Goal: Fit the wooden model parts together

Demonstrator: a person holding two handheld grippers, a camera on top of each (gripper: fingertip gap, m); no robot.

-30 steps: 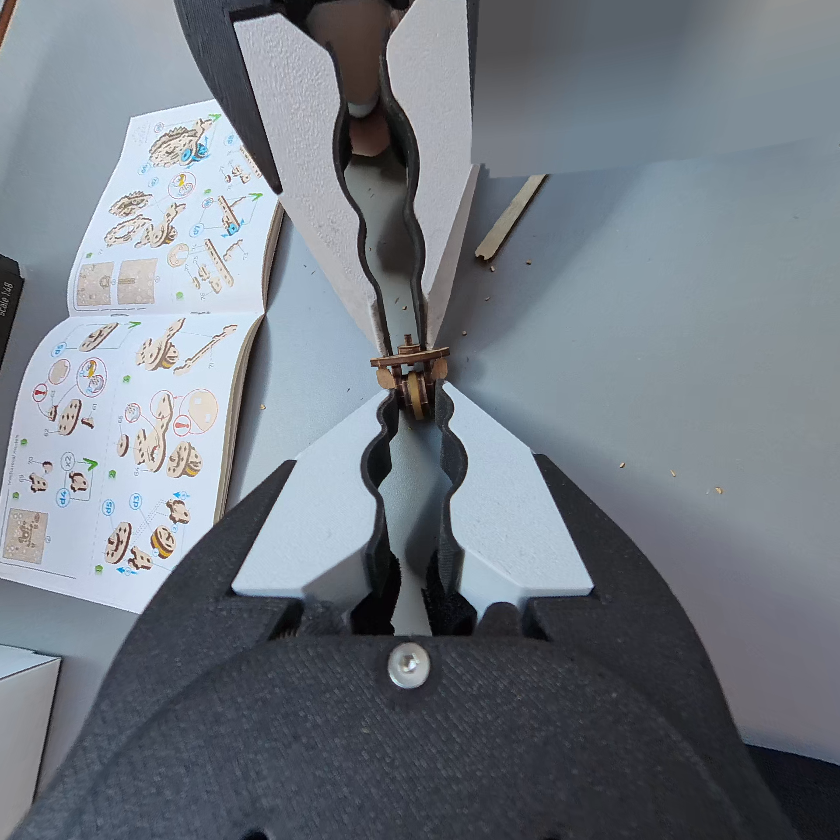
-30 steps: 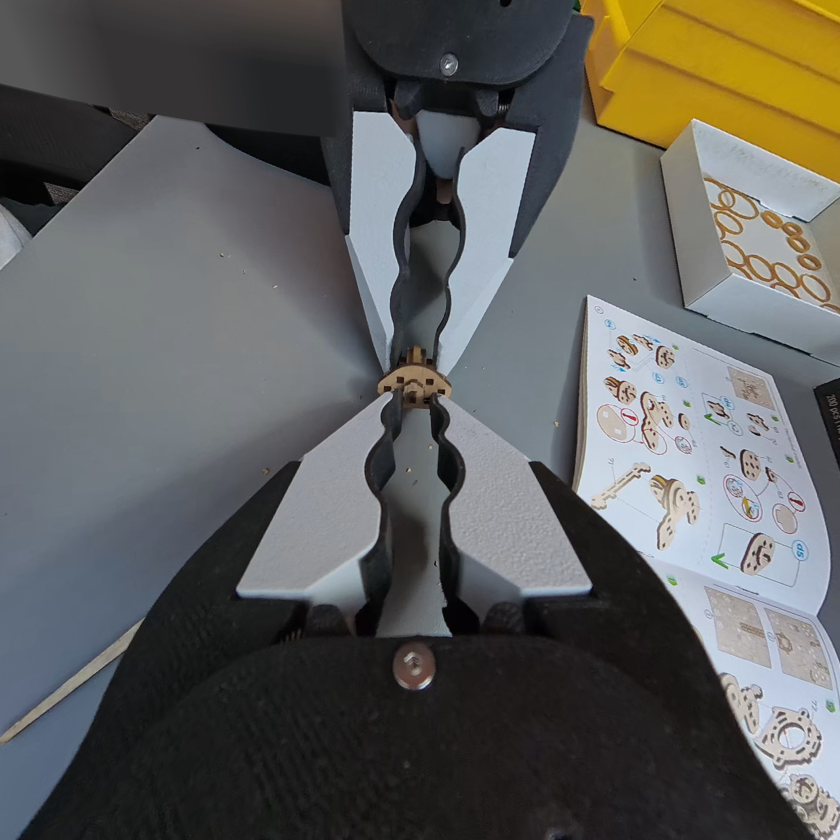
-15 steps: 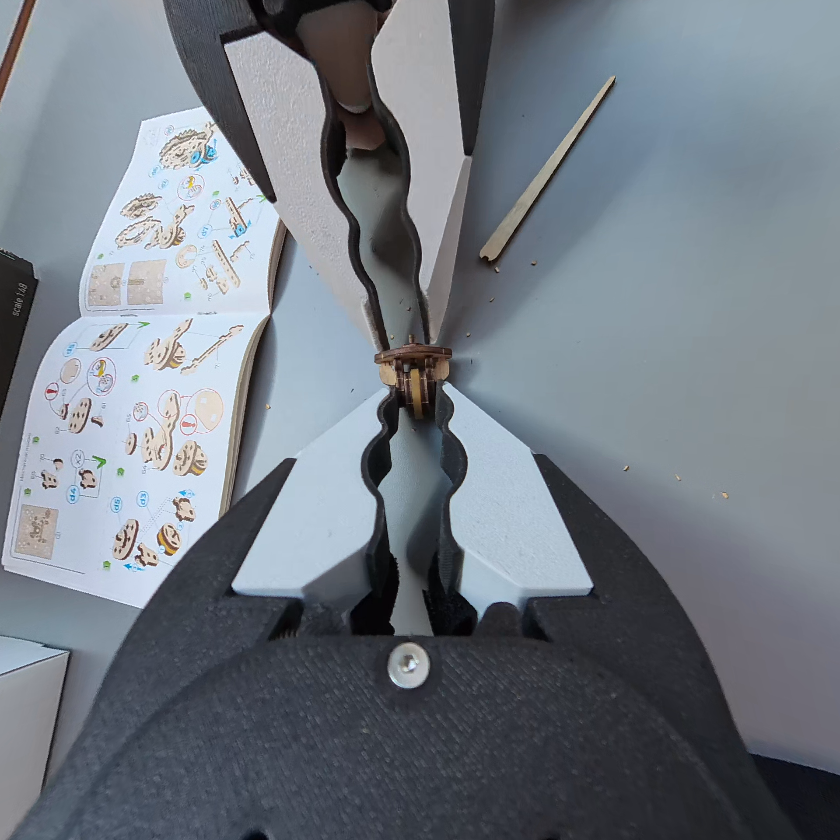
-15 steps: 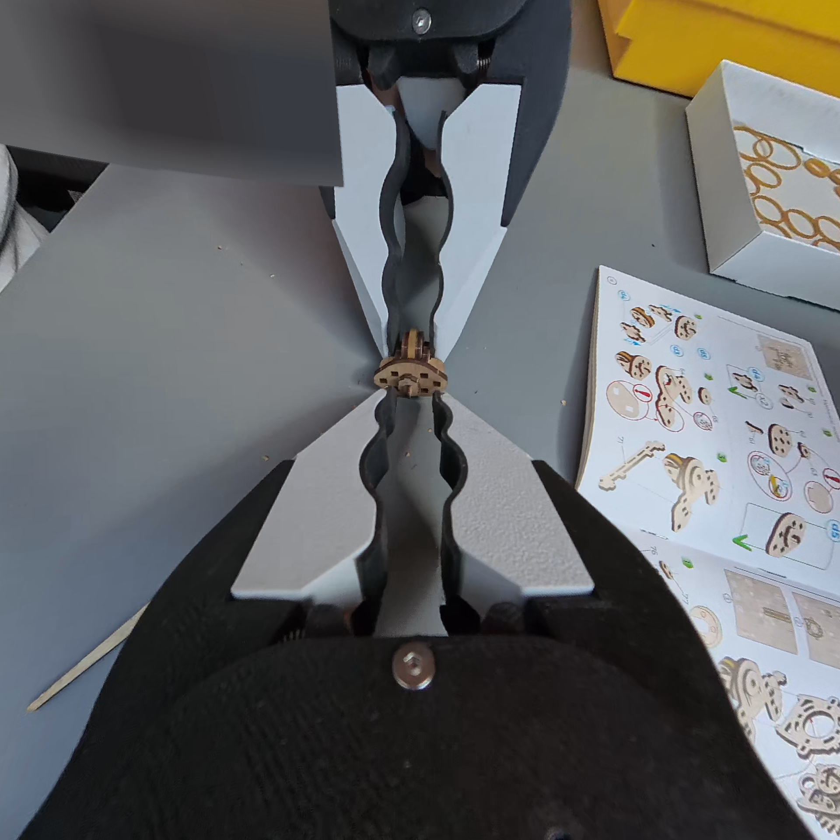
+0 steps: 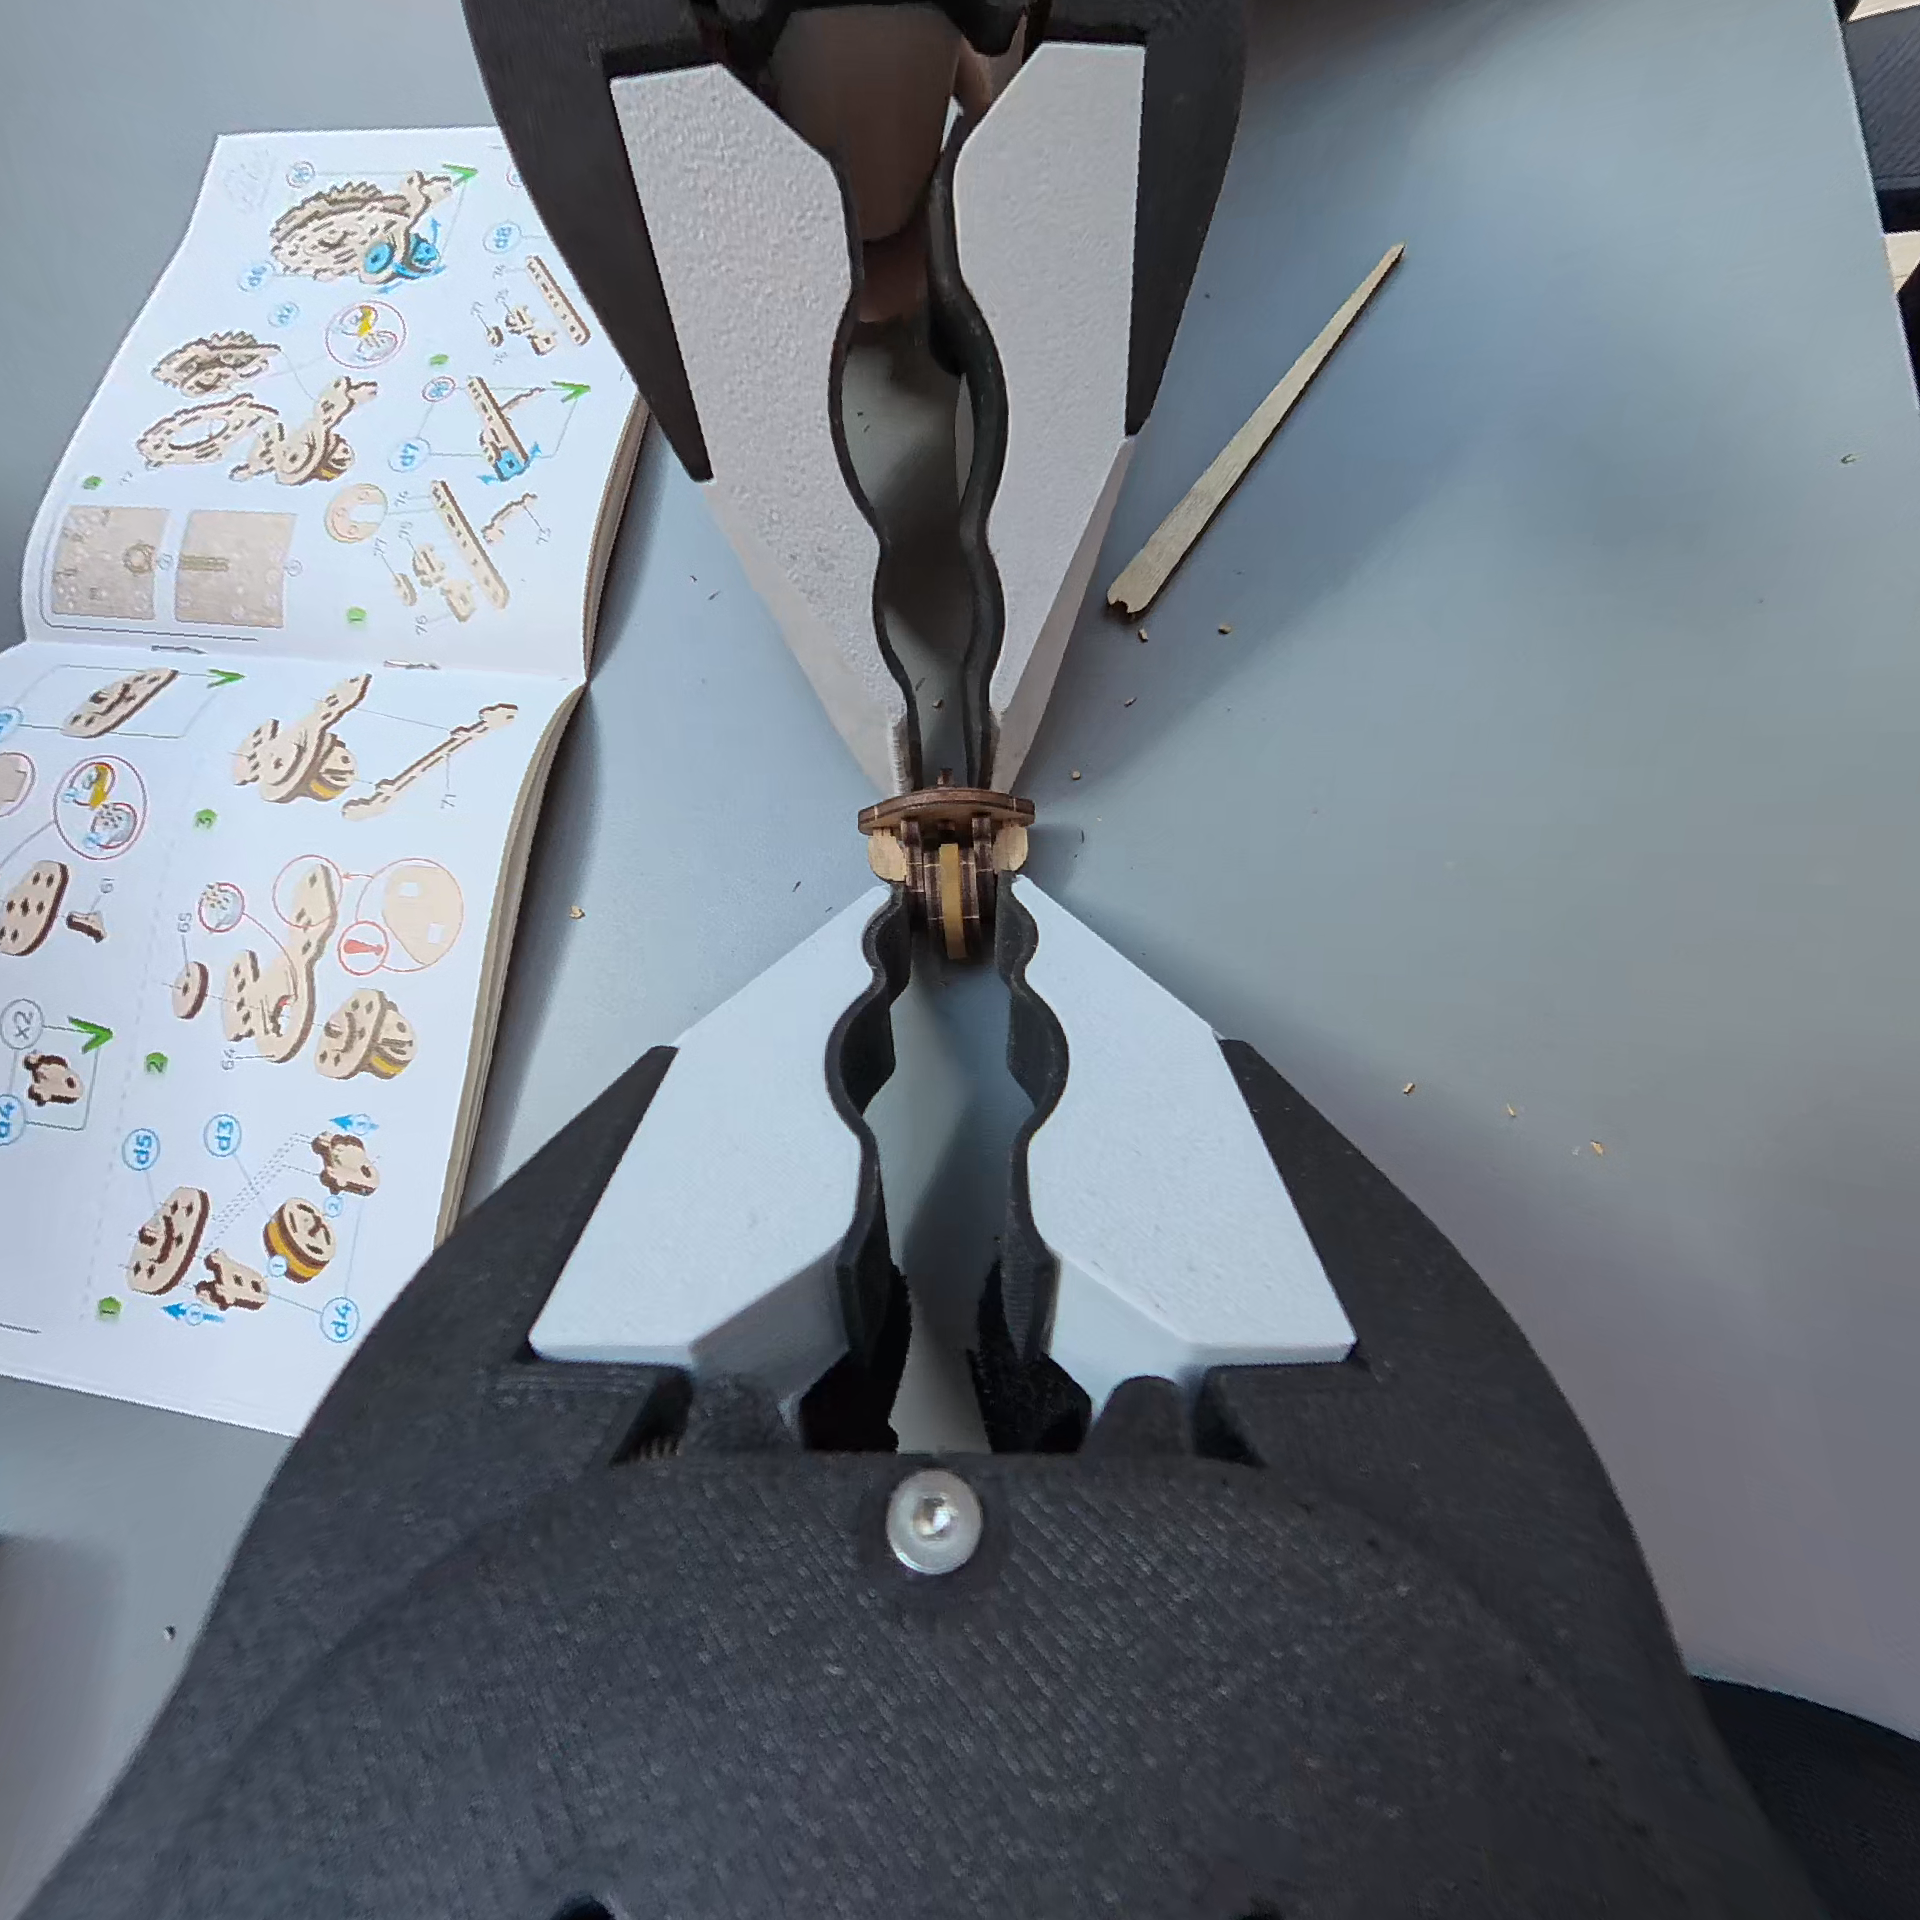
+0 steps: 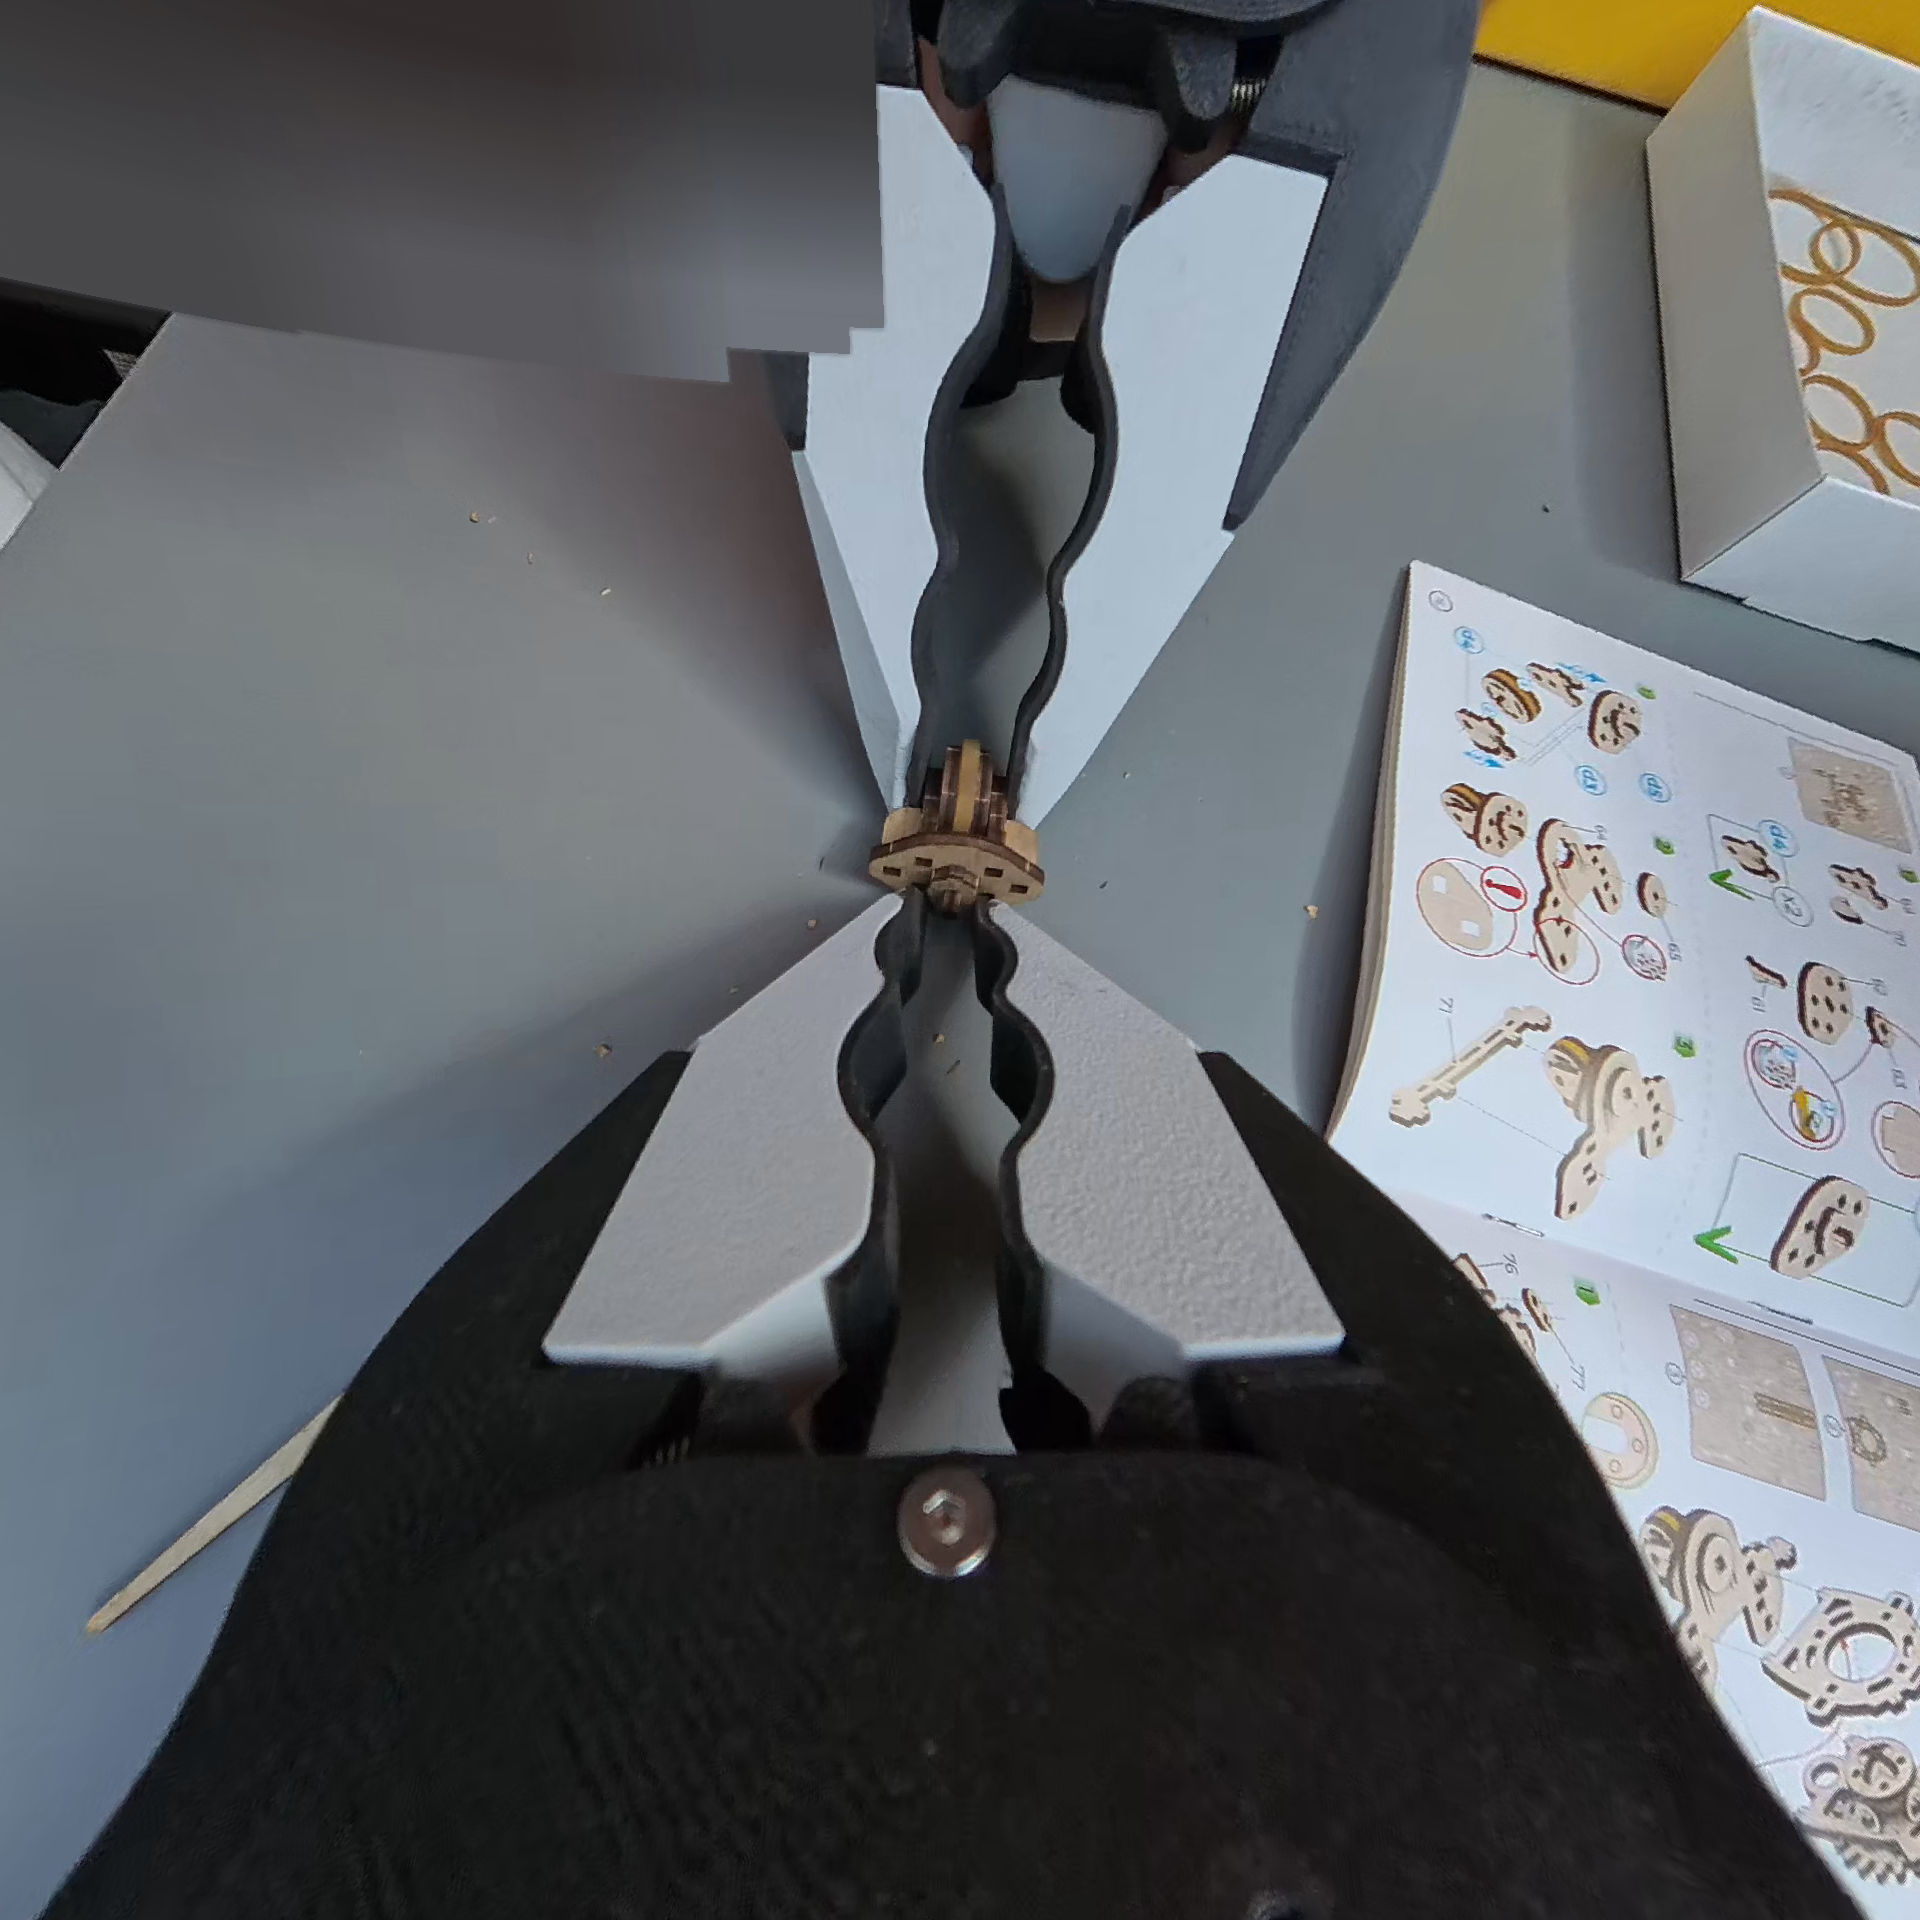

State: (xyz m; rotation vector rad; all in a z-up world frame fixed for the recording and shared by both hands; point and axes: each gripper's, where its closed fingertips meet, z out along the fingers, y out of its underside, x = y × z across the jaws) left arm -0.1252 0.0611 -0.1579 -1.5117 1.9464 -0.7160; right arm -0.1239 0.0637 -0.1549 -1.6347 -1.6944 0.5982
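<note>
- Left gripper (image 5: 951, 925), black body with pale grey fingers and wavy black pads, is pinching the stacked round wooden discs (image 5: 948, 896) of the small plywood sub-assembly; fingers are closed down on that stack.
- Right gripper (image 6: 943, 912), same build, is meeting it tip to tip; its fingers are nearly together and appear to be gripping the short wooden peg (image 6: 945, 883) sticking out of the flat oval wooden plate (image 6: 956, 858).
- In the left wrist view the right gripper (image 5: 948, 764) is coming in from the top, tips touching the oval plate's far face.
- In the right wrist view the left gripper (image 6: 968, 774) is coming in from the top, clamped on the disc stack (image 6: 968, 795).
- Plate is sitting across the disc stack at a right angle, the two pieces touching; whole assembly is being held in the air above the grey table (image 5: 1558, 831), between the two sets of tips.
- Open white instruction booklet with printed part diagrams (image 5: 260, 727) is lying flat on the table on the left gripper's left.
- Thin pale wooden stick (image 5: 1257, 426) is lying on the table beyond and right of the tips, well apart from the assembly.
- Small wood crumbs (image 5: 1501, 1112) are scattered over the table.
- White cardboard box with wooden rings inside (image 6: 1808, 312) is sitting beyond the booklet; a yellow bin (image 6: 1579, 52) edge is showing behind it.
</note>
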